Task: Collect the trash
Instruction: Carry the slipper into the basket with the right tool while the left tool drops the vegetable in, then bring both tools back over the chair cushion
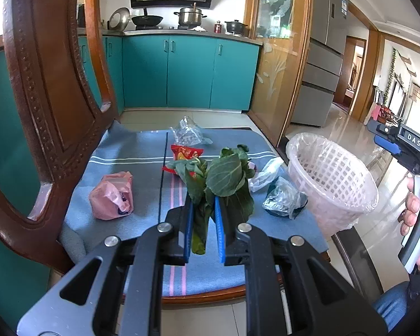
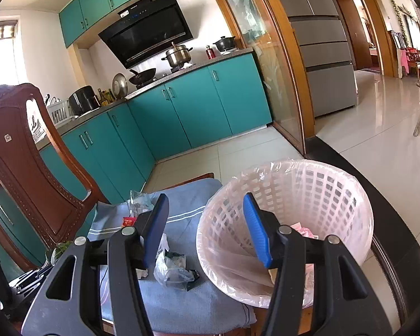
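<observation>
The wooden chair carries the work area: its seat is covered by a blue striped cloth on which the trash lies. At the right edge of the seat stands the white lattice basket, lined with a clear bag; in the right wrist view a few pale scraps lie at its bottom, so collection appears begun but far from complete.

The left tongs are clamped on a bunch of green leaves, held above the middle of the cloth, left of the basket and not yet over it. The right tongs stand wide apart and hold nothing; they hover at the near-left rim of the basket.

Items left on the cloth, by judgement:
- pink plastic bag, left;
- red snack wrapper, behind the leaves;
- clear bag, far edge;
- white bag and dark crumpled bag, just beside the basket.

The leaves partly hide the red wrapper. The basket contents cannot be identified. The chair front is cut off by the tongs' frames.
</observation>
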### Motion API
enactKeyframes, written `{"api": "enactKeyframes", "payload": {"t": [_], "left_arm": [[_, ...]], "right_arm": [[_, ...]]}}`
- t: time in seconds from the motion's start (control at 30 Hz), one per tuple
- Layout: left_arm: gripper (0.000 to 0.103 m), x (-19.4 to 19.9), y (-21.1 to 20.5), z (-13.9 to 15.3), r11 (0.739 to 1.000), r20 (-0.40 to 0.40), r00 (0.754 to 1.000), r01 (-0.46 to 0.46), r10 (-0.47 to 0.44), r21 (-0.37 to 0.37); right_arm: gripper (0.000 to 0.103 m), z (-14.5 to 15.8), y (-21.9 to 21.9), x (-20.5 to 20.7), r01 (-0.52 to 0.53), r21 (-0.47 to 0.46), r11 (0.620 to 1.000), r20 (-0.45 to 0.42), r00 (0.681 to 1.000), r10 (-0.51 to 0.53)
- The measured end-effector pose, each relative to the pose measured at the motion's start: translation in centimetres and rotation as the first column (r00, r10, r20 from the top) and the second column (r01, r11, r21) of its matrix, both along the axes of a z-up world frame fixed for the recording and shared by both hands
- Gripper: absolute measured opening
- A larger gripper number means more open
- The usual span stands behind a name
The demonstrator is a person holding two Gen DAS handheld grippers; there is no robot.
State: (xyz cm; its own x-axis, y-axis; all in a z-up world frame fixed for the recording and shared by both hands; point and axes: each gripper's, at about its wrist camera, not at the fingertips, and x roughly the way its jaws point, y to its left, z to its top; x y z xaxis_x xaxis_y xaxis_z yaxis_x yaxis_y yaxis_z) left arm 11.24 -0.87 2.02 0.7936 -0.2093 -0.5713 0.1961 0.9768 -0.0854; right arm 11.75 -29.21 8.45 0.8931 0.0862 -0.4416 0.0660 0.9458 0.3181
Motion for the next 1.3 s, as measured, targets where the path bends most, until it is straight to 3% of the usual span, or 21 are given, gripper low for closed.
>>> {"api": "enactKeyframes", "payload": {"t": [0.17,0.37,0.43,0.47,0.5,0.57,0.7,0.87,1.03,1.2,1.3], "left_arm": [[0.015,1.1,-2.9,0.7,0.999,0.002,0.999,0.045,-0.045,0.001],[0.015,3.8,-11.8,4.3,0.978,0.048,0.978,0.206,-0.205,-0.014],[0.033,5.2,-15.3,5.5,0.965,0.071,0.964,0.259,-0.256,-0.04],[0.076,6.0,-16.9,5.6,0.962,0.074,0.961,0.271,-0.268,-0.038],[0.094,6.4,-17.7,5.5,0.966,0.08,0.964,0.256,-0.254,-0.023],[0.094,6.8,-18.5,5.3,0.981,0.087,0.977,0.193,-0.194,0.015],[0.094,5.0,-14.7,5.3,0.988,0.106,0.983,0.153,-0.151,-0.003],[0.099,1.5,-5.5,6.0,1.0,0.132,0.991,0.016,-0.015,-0.004],[0.099,-1.5,1.7,4.9,0.992,0.132,0.983,-0.126,0.129,-0.032],[0.099,-1.7,4.1,0.5,0.987,0.028,0.987,-0.162,0.161,0.006],[0.099,-1.1,3.9,-0.2,0.989,0.008,0.99,-0.144,0.144,0.034]], "right_arm": [[0.054,0.5,-0.7,-0.3,0.02,0.013,1.0,0.016,1.0,-0.021],[0.054,1.3,-3.4,-1.5,0.111,0.048,0.993,0.074,0.991,-0.115],[0.055,1.4,-4.5,-1.8,0.146,0.071,0.987,0.087,0.985,-0.152],[0.055,1.5,-5.2,-1.9,0.169,0.085,0.982,0.092,0.98,-0.176],[0.055,1.5,-5.8,-1.9,0.181,0.099,0.978,0.092,0.977,-0.19],[0.055,1.4,-6.4,-2.0,0.19,0.119,0.975,0.084,0.976,-0.2],[0.055,1.4,-6.1,-1.9,0.175,0.11,0.978,0.084,0.979,-0.185],[0.055,1.2,-4.7,-1.5,0.137,0.086,0.987,0.07,0.987,-0.143],[0.06,0.6,-0.6,-1.0,0.046,0.023,0.999,0.034,0.998,-0.047],[0.07,-0.3,4.6,-0.9,-0.072,-0.041,0.997,-0.02,0.997,0.071],[0.073,-1.0,7.7,-1.0,-0.136,-0.096,0.986,-0.051,0.99,0.132]]}}
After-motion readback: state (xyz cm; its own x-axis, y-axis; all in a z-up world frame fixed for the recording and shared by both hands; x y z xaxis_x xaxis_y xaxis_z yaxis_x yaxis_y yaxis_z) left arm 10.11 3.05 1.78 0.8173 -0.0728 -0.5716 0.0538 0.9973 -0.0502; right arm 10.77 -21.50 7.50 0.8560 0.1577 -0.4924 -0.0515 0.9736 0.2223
